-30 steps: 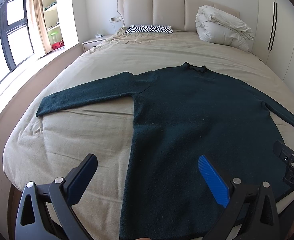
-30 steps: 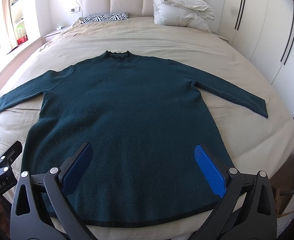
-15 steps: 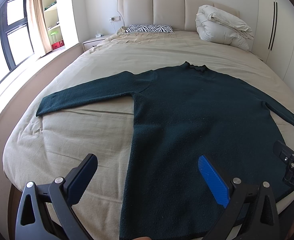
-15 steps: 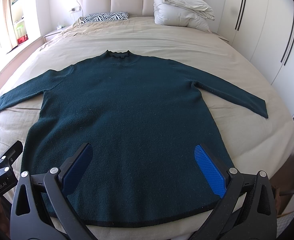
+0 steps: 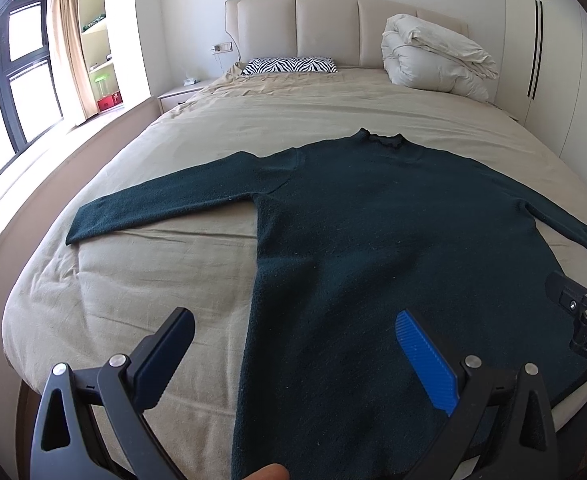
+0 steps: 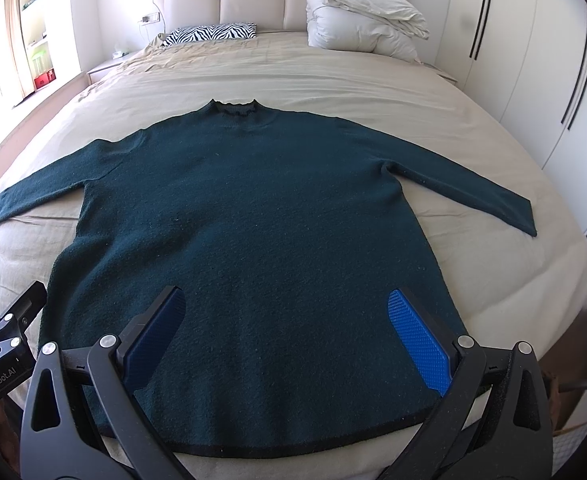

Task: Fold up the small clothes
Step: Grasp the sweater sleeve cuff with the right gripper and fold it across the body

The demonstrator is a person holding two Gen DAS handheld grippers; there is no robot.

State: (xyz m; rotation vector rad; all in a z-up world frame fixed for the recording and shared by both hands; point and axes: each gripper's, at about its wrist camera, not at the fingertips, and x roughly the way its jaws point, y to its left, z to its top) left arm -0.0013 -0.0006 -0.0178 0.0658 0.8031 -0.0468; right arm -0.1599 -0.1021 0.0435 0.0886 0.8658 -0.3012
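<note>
A dark green long-sleeved sweater [image 6: 253, 216] lies flat on the bed, face up, both sleeves spread outward, collar toward the headboard and hem at the near edge. It also shows in the left wrist view [image 5: 373, 240]. My left gripper [image 5: 293, 340] is open and empty, hovering above the sweater's lower left side near the hem. My right gripper [image 6: 285, 320] is open and empty, above the lower middle of the sweater. The right gripper's body [image 5: 581, 320] shows at the right edge of the left wrist view.
The bed [image 6: 373, 88] has a beige sheet. A zebra-print pillow [image 6: 209, 34] and a folded white duvet [image 6: 365, 20] lie by the headboard. White wardrobe doors [image 6: 533, 60] stand to the right, a window and shelves to the left.
</note>
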